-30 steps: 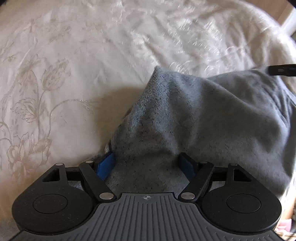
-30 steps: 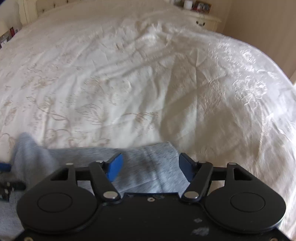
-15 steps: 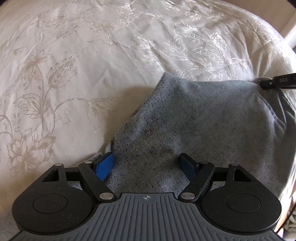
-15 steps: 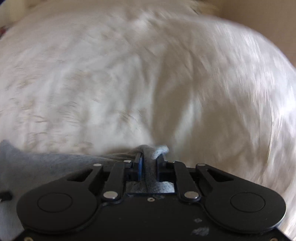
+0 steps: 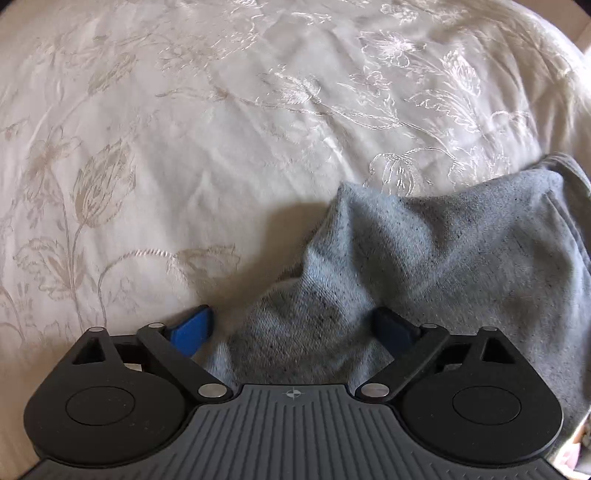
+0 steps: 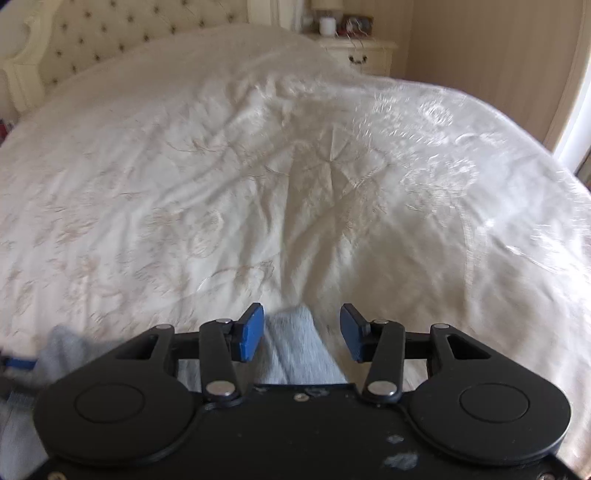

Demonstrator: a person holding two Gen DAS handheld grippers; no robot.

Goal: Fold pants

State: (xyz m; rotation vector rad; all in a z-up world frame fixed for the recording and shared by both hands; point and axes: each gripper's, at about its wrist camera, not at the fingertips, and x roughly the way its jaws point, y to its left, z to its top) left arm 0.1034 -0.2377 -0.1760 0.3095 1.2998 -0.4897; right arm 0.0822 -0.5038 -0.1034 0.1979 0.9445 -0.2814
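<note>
Grey pants (image 5: 424,266) lie bunched on a cream embroidered bedspread (image 5: 184,129). In the left wrist view my left gripper (image 5: 295,328) is open, its blue pads wide apart, with a raised fold of the grey fabric between them. In the right wrist view my right gripper (image 6: 301,332) is open, with a strip of the grey pants (image 6: 295,347) lying between its pads. More grey fabric (image 6: 59,350) shows at the lower left of that view, beside a bit of the left gripper.
The bedspread (image 6: 295,166) stretches ahead to a tufted headboard (image 6: 110,33). A cream nightstand (image 6: 358,51) with small items stands at the back right. The bed edge curves off at the right.
My right gripper was open, shut on the pants' edge half a second ago, and is open again, tilted up. My left gripper stayed open and shifted left over the fabric.
</note>
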